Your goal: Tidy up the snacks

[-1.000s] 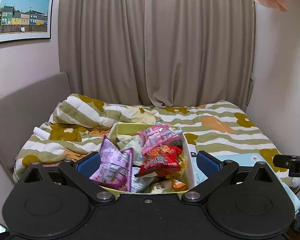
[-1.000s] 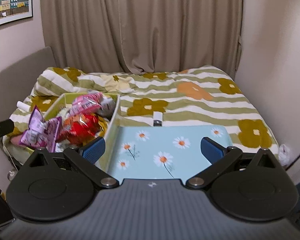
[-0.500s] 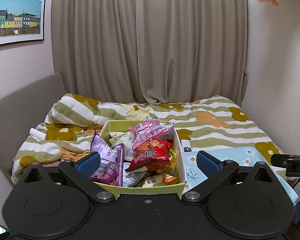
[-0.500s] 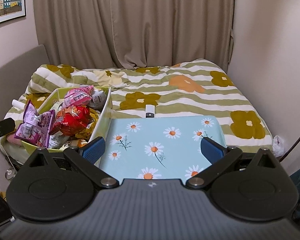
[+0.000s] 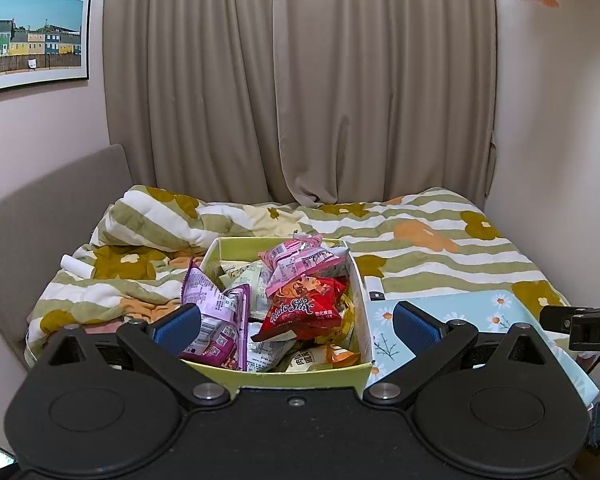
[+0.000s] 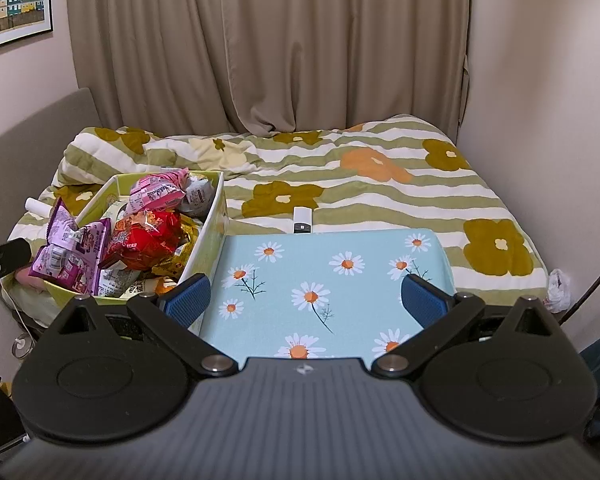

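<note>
A yellow-green box (image 5: 300, 372) (image 6: 216, 208) sits on the bed, heaped with several snack packets. A red packet (image 5: 306, 312) (image 6: 146, 240), a pink one (image 5: 300, 258) (image 6: 156, 192) and a purple one (image 5: 216, 320) (image 6: 72, 252) lie on top. My left gripper (image 5: 296, 326) is open and empty, held back in front of the box. My right gripper (image 6: 306, 300) is open and empty, above a light blue daisy-print board (image 6: 324, 280) (image 5: 480, 320) to the right of the box.
A striped flowered duvet (image 6: 380, 184) (image 5: 420, 248) covers the bed. A white remote (image 6: 302, 220) (image 5: 374, 286) lies just beyond the board. A grey headboard (image 5: 40, 208) is on the left, curtains (image 5: 300, 80) behind, and a wall (image 6: 548, 80) on the right.
Both grippers have drawn back from the bed and risen, so more of the box and the daisy board shows. The snacks have not moved.
</note>
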`<state>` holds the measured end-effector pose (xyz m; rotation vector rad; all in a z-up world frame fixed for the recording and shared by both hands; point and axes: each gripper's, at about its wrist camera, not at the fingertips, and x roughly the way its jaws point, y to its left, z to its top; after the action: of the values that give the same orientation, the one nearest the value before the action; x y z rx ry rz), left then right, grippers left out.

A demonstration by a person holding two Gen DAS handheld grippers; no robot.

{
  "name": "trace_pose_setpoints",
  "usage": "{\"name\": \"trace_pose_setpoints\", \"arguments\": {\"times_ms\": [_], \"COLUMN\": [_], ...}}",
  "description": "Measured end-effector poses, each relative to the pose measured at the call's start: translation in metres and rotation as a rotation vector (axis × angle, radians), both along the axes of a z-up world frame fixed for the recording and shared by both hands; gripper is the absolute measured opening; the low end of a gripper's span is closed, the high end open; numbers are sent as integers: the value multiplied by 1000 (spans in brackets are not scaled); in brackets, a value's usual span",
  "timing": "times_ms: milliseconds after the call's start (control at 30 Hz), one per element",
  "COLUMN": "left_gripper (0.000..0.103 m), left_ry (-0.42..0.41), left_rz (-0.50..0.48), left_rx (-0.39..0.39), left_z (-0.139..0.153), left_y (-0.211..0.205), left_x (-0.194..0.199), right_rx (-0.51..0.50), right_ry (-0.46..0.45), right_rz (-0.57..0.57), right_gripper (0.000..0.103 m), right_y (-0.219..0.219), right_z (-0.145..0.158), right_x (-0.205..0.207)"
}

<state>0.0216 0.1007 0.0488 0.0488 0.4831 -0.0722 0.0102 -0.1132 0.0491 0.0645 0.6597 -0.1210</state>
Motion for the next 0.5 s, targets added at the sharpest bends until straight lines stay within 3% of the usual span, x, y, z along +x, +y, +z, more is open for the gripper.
{"name": "trace_pose_setpoints", "arguments": {"times_ms": [500], "left_gripper": [103], "left_ry": [5], "left_rz": [1], "left_rx": [1], "left_z": [0], "left_y": [2], "left_x": [3], "right_rx": [5], "right_ry": [8], "right_rz": [-3], "right_gripper": [103], "right_y": [2], "right_z": [-3], "right_x": [2]}}
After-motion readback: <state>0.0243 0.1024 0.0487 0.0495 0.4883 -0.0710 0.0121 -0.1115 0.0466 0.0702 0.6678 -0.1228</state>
